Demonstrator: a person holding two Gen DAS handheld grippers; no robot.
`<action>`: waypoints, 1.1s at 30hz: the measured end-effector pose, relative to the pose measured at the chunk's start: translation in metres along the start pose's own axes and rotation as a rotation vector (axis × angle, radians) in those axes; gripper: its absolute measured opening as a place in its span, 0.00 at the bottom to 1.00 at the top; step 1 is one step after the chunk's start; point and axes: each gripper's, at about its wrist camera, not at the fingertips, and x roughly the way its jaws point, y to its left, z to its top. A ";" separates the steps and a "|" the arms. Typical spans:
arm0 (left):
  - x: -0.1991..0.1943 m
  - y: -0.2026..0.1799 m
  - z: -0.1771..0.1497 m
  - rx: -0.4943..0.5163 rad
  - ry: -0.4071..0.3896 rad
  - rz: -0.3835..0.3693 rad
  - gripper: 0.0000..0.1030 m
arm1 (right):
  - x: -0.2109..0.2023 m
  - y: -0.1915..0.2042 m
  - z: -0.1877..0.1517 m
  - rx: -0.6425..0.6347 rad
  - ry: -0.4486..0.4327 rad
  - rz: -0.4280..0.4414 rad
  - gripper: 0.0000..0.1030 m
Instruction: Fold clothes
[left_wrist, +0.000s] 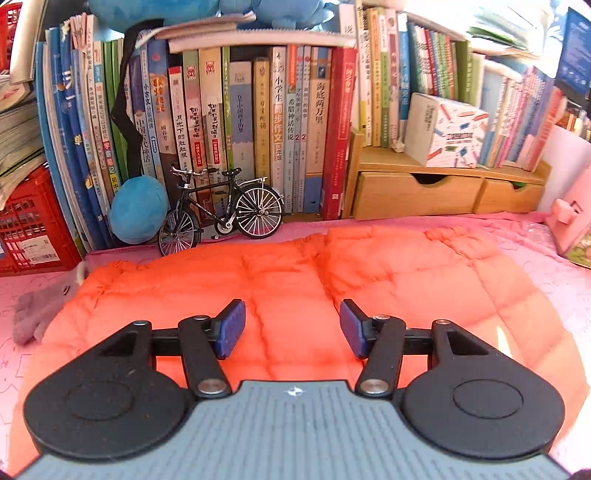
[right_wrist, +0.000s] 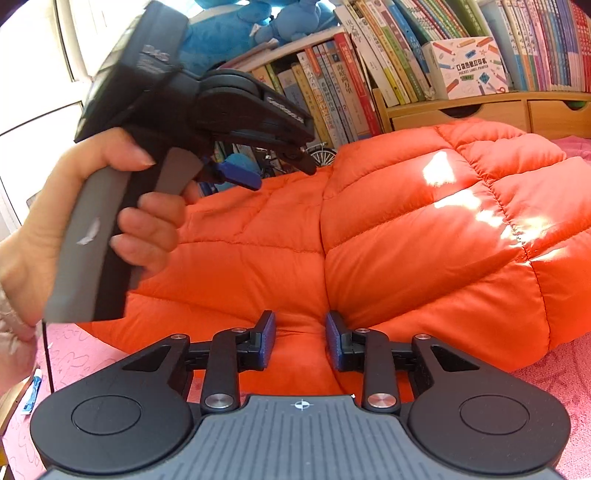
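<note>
An orange quilted puffer jacket (left_wrist: 295, 273) lies spread on a pink tablecloth (left_wrist: 554, 280). In the right wrist view its right half (right_wrist: 443, 229) is folded over the left half and bulges up. My left gripper (left_wrist: 291, 328) hovers above the jacket's middle, blue pads wide apart with nothing between them. In the right wrist view a hand (right_wrist: 122, 221) holds that left gripper (right_wrist: 277, 173) up at the upper left, over the jacket's far side. My right gripper (right_wrist: 300, 339) sits low at the jacket's near edge, by the fold line. Its pads stand apart, and orange fabric shows in the gap without being pinched.
Shelves of books (left_wrist: 258, 122) line the back edge. In front of them stand a model bicycle (left_wrist: 221, 210), a blue plush ball (left_wrist: 136, 210) and wooden drawers (left_wrist: 417, 195). A red crate (left_wrist: 29, 229) and a grey cloth (left_wrist: 33, 314) are at the left, a pink box (left_wrist: 569, 225) at the right.
</note>
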 end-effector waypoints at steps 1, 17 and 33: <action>-0.012 0.002 -0.007 0.015 -0.004 -0.017 0.54 | 0.000 0.000 0.000 -0.001 -0.001 0.001 0.33; 0.036 -0.031 -0.024 0.143 0.073 0.009 0.72 | -0.002 0.002 0.000 -0.008 -0.011 -0.015 0.33; 0.082 -0.015 0.033 -0.029 0.091 0.115 0.69 | -0.003 0.001 0.001 -0.010 -0.015 0.000 0.38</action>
